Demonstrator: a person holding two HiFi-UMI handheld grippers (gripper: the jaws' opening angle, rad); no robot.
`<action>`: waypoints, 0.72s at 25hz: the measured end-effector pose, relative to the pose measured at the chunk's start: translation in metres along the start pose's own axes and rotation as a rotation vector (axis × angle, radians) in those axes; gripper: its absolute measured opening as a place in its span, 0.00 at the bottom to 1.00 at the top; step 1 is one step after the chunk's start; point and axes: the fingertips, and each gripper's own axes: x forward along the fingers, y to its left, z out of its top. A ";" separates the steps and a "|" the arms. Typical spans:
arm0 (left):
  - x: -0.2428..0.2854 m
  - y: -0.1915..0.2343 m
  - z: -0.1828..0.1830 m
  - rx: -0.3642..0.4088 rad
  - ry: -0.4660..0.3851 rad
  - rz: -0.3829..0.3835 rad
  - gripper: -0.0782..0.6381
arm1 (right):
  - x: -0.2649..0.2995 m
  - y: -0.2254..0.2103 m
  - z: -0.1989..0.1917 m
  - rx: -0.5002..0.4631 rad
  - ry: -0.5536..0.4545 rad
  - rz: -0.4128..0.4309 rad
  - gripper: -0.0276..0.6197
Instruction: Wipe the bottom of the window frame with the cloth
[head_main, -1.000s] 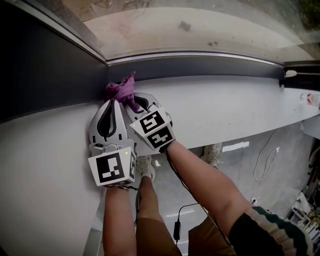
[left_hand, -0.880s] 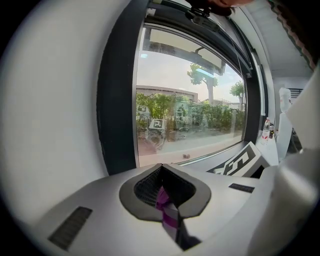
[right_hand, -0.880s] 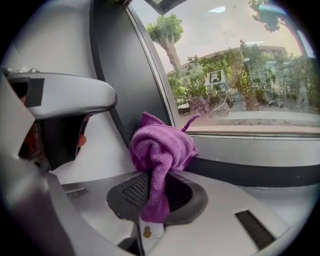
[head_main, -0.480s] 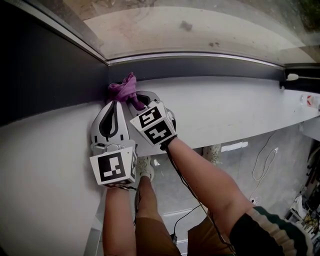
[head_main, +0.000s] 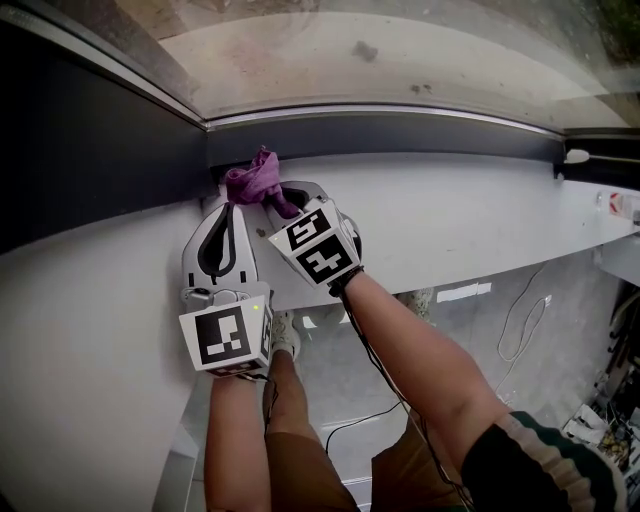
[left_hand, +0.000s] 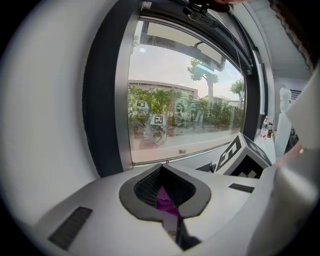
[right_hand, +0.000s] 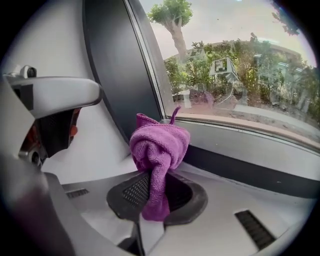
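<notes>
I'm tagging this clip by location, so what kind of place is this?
Indoors, probably an office or workroom: a big dark-framed window with a white sill, trees outside, and cables on the floor below.

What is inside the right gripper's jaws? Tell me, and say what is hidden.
A purple cloth, pinched in the shut right gripper and bunched into a ball beyond the jaws. Its far side is hidden.

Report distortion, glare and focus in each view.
Head view: the window frame bows in a curve. Left gripper view: fisheye with black corners, daylight bright. Right gripper view: same black corners, the cloth sharp and evenly lit.
</notes>
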 end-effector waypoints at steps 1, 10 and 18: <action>0.000 -0.003 0.001 0.002 0.001 -0.002 0.12 | -0.002 -0.002 -0.001 -0.004 0.007 -0.002 0.15; 0.010 -0.034 0.010 0.029 -0.002 -0.025 0.12 | -0.027 -0.028 -0.016 0.007 0.017 -0.019 0.15; 0.023 -0.071 0.017 0.053 -0.006 -0.063 0.12 | -0.050 -0.057 -0.034 0.035 0.012 -0.035 0.15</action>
